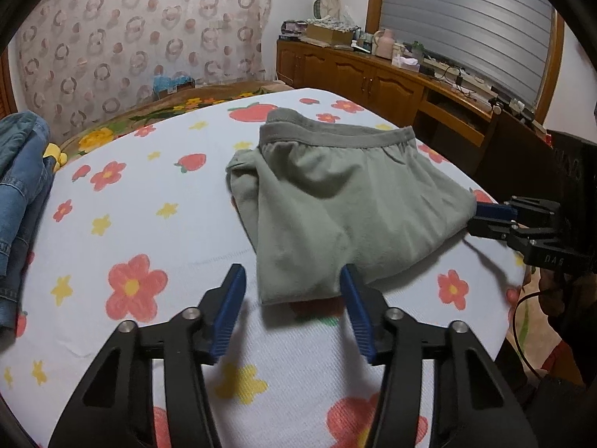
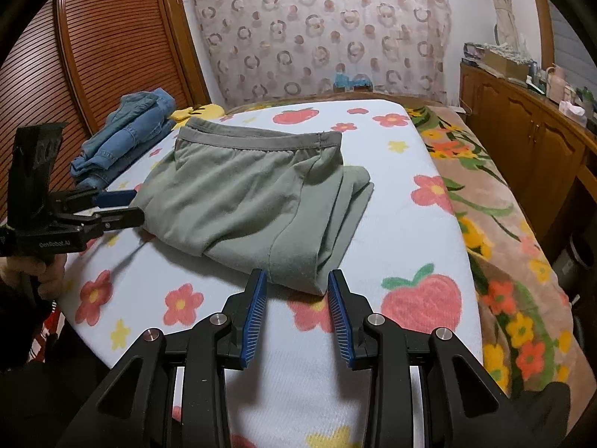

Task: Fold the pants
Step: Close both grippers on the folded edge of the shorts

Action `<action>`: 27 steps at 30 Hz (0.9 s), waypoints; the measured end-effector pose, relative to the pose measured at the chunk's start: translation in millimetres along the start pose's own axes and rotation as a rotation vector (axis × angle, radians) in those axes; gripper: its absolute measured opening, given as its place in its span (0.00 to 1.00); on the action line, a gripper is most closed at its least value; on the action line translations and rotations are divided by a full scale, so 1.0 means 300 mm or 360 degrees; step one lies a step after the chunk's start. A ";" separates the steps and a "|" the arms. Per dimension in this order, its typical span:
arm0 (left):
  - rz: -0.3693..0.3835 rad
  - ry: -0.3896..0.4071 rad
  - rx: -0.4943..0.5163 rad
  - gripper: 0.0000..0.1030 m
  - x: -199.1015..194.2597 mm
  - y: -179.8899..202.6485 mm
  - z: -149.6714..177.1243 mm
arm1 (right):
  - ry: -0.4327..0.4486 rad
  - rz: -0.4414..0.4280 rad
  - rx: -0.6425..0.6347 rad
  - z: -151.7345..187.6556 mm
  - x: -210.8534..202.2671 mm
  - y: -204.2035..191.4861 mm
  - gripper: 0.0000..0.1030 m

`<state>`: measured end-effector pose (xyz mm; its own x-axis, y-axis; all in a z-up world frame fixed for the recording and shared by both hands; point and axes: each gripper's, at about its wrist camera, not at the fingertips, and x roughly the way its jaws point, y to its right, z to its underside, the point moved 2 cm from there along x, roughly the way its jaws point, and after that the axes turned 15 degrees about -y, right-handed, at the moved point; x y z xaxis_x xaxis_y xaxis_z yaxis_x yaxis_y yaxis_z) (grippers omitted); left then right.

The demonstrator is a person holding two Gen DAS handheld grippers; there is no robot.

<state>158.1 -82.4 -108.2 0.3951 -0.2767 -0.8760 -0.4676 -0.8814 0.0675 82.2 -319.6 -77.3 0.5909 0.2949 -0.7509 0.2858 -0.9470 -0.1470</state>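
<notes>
Left gripper [image 1: 293, 278] and right gripper [image 2: 297, 283] — both spread wide, grasping nothing.
Folded sage-green cotton pants [image 1: 335, 201] lie on the flower-printed white sheet [image 1: 149, 205] — 2 near corners between the fingertips.

I see the folded pants [image 1: 335, 201] lying on the bed [image 1: 149, 224], waistband toward the far edge. Jeans [image 2: 127, 138] sit at my left edge; a cabinet [image 2: 522, 142] stands beyond the right edge.
</notes>
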 end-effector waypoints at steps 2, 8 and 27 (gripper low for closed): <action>-0.0012 -0.0001 0.0014 0.48 0.003 0.007 0.000 | 0.0007 -0.0006 -0.0018 0.014 0.003 -0.004 0.34; -0.0020 -0.0023 0.0024 0.41 0.019 0.005 -0.008 | 0.0000 0.0001 -0.0064 0.019 0.007 -0.014 0.18; -0.0009 -0.0016 0.0011 0.29 0.022 0.002 -0.013 | 0.0022 0.0072 -0.0002 0.035 -0.042 0.039 0.01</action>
<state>163.4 -86.3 -112.0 0.3899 -0.2681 -0.8810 -0.4708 -0.8803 0.0595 70.2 -335.7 -76.2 0.6135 0.2537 -0.7478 0.2597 -0.9591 -0.1123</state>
